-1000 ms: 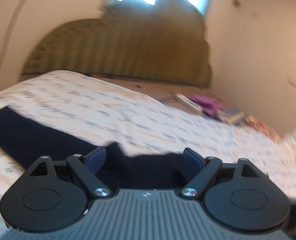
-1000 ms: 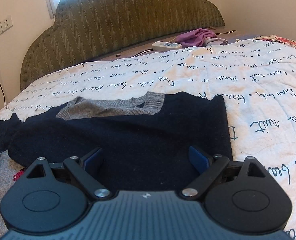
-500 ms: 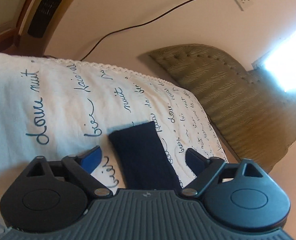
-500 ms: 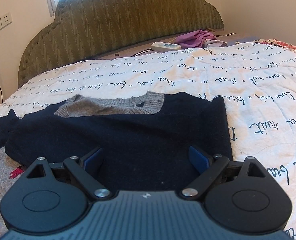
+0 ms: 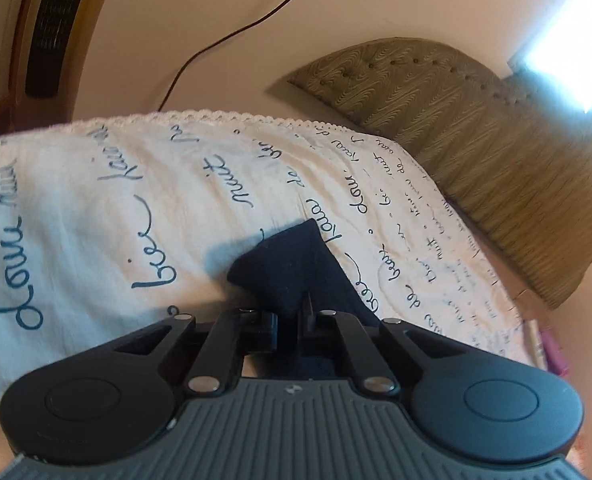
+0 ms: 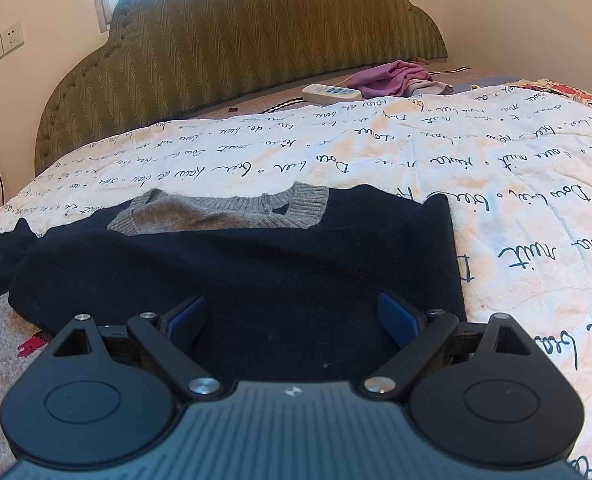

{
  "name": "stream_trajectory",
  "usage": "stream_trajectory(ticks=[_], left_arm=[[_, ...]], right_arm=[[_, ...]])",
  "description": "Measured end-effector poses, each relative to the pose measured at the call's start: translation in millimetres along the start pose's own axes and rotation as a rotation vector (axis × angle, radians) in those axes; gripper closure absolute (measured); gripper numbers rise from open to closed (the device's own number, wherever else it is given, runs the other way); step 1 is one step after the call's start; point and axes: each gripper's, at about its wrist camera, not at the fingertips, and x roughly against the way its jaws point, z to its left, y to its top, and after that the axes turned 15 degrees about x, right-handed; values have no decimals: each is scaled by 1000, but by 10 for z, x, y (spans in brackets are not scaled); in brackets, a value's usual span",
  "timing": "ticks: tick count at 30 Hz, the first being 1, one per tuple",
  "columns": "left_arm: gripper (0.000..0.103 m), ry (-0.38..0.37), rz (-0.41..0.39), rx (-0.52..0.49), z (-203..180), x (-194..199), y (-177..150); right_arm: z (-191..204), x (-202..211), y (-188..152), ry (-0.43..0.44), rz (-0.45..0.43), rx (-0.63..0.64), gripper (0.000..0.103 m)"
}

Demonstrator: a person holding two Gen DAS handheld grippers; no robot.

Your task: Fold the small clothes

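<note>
Pinching the navy sleeve (image 5: 292,268) on the quilt (image 5: 96,208), the left gripper (image 5: 290,312) was clamped; the right gripper (image 6: 292,316) was held spread over the sweater (image 6: 256,272). Slippage was judged possible, so little knit being gripped.

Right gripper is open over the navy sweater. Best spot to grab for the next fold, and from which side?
Take the sweater's right side edge, near its lower corner. That edge lies flat and straight on the quilt, unobstructed. Come from the right, one finger sliding under. The right gripper is open; the left gripper is shut on the sleeve.
</note>
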Motion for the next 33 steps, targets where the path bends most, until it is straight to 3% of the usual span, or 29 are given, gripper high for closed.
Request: stream_trajectory(ticks=[2, 5, 8, 11, 13, 15, 18, 20, 23, 25, 29, 33], left_arm=[[98, -11, -37, -68, -158, 101, -82], [99, -107, -113, -232, -554, 407, -341], [99, -255, -179, -501, -1071, 830, -938], [98, -412, -178, -770, -1443, 1187, -1776], [98, -489, -135, -918, -1572, 1328, -2397], [98, -531, -33, -1014, -1630, 1357, -2974], [97, -523, 77, -1188, -1588, 1272, -3729], [90, -492, 136, -1290, -1504, 1163, -4041], [62, -509, 109, -1359, -1399, 1118, -4151], [34, -566, 90, -1357, -1354, 1203, -4074], [31, -620, 31, -1301, -1250, 1520, -3852], [29, -588, -15, -1160, -1098, 1753, -3525]], right_arm=[[0, 1, 0, 1, -1, -2, 10], [-7, 5, 1, 4, -3, -7, 10], [-8, 5, 2, 5, -4, -9, 10], [-27, 10, 0, 11, -9, -21, 10], [-37, 14, -1, 15, -12, -27, 10], [-50, 19, -9, 19, -16, -34, 10], [-65, 25, -12, 25, -20, -44, 10], [-66, 25, -12, 26, -20, -46, 10], [-67, 27, -12, 27, -21, -47, 10], [-72, 29, -14, 31, -24, -53, 10], [-107, 36, -23, 47, -31, -73, 10], [-55, 35, 59, 42, 12, -25, 8]])
